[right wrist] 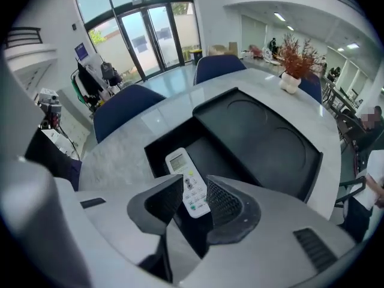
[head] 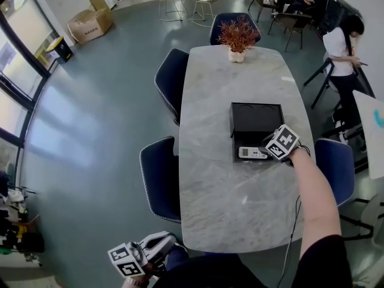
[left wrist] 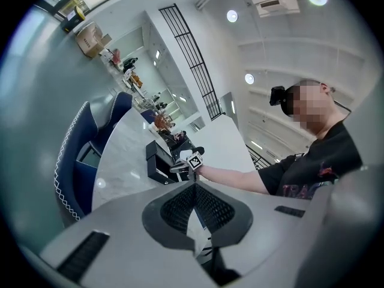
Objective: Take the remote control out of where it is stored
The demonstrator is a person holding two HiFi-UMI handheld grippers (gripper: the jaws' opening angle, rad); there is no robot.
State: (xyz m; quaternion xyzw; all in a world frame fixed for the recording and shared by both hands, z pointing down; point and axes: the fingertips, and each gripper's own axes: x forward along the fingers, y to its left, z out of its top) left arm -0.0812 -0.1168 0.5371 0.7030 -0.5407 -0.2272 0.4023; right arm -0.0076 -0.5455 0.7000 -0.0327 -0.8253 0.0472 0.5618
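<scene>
Head view: open hall, grey floor (head: 102, 101), long marble table (head: 228, 215), blue chairs (head: 161, 179) alongside. Black box (right wrist: 258, 137) sits just ahead of right gripper (right wrist: 195, 186). Remote control (right wrist: 182, 168) lies flat inside, long axis along the gripper's line, display end pointing away, button end between half-open jaws, unclamped. Left gripper (left wrist: 193, 186) closed, empty.

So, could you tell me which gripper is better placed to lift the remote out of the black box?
The right. The right gripper is over the remote in the black box, jaws apart around it. The left gripper is shut, back beyond the table edge.
</scene>
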